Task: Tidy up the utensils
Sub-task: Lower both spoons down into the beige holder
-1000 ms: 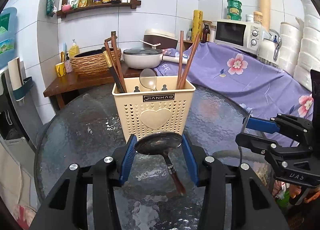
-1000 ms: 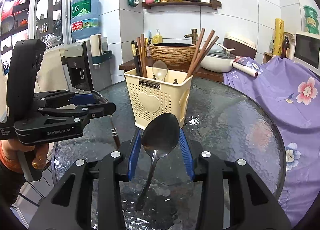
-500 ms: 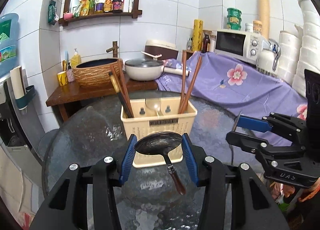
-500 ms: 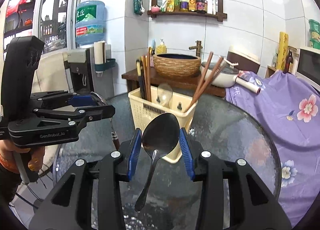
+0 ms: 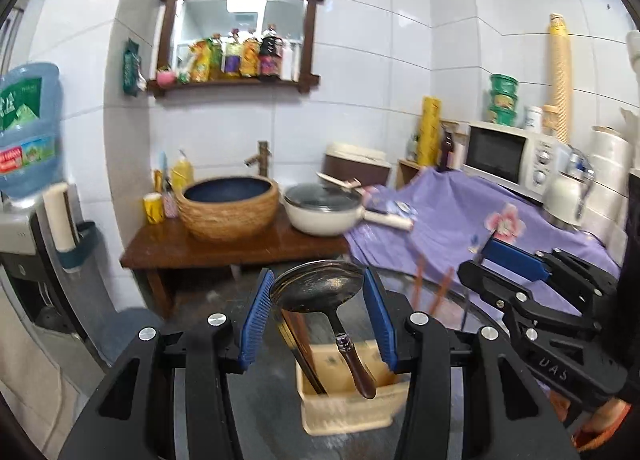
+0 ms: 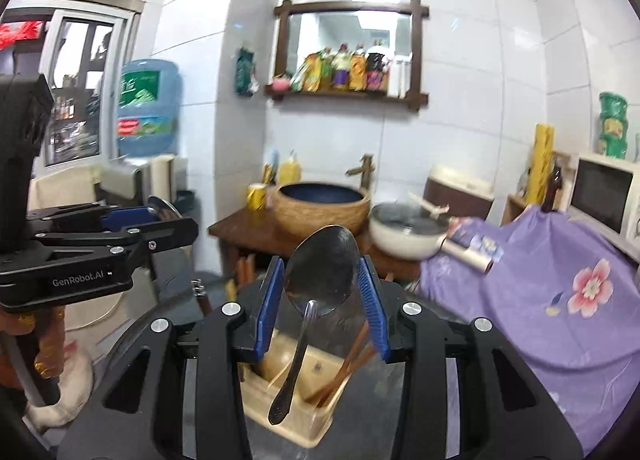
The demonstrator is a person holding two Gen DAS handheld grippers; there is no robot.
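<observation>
My left gripper point(image 5: 316, 314) is shut on a dark wooden-handled spoon point(image 5: 318, 289), bowl between the blue pads, handle hanging down over the cream utensil holder point(image 5: 348, 414). My right gripper point(image 6: 322, 306) is shut on a metal spoon point(image 6: 322, 270), its handle hanging down over the same holder point(image 6: 288, 420). Brown chopsticks point(image 6: 344, 364) stand in the holder. Both grippers are above the holder. The right gripper also shows in the left wrist view point(image 5: 536, 300), the left gripper in the right wrist view point(image 6: 120, 238).
The holder stands on a round glass table point(image 5: 260, 412). Behind are a wooden bench point(image 5: 232, 248) with a woven basin point(image 5: 228, 206) and white pot point(image 5: 324, 210), a purple flowered cloth point(image 6: 560, 292), a microwave point(image 5: 508, 154) and a water dispenser point(image 5: 28, 196).
Both grippers have risen and tilted up, spoons still held; the holder has dropped low in both views and now lies under the spoon handles.
</observation>
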